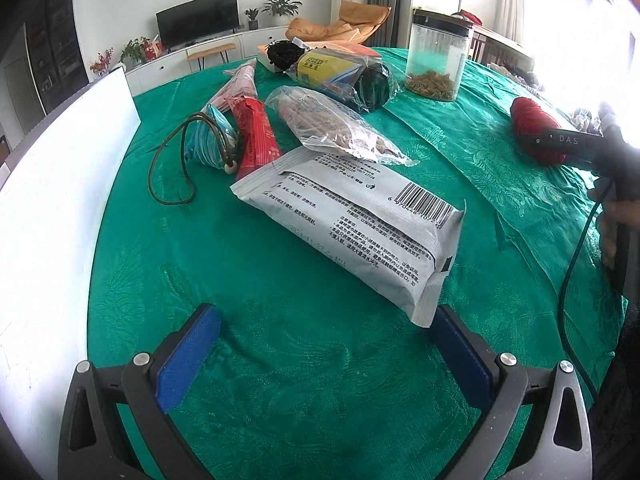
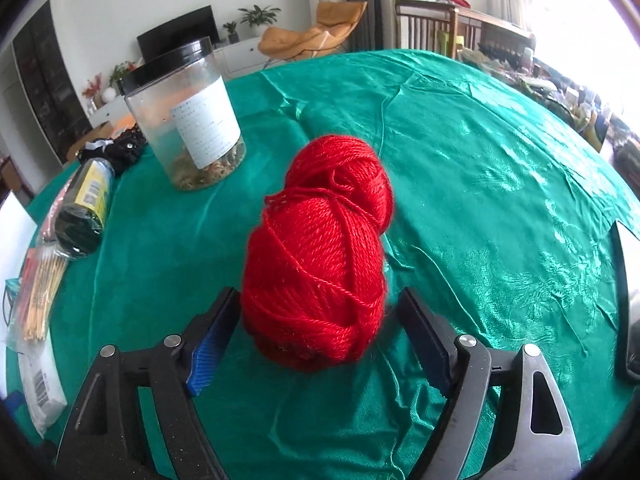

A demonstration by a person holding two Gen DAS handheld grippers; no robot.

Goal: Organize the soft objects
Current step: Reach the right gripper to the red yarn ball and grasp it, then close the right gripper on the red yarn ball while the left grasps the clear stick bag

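Red yarn ball lies on the green tablecloth, its near end between the fingers of the right gripper. These fingers are spread; the left pad seems to touch the yarn, the right one stands just apart. Behind it, to the left, stands a clear jar. The left gripper hovers low with fingers wide apart, just before a grey printed packet.

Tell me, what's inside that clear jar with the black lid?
The jar holds a shallow layer of brownish dried bits at the bottom; the rest looks empty. Its white label hides part of the inside.
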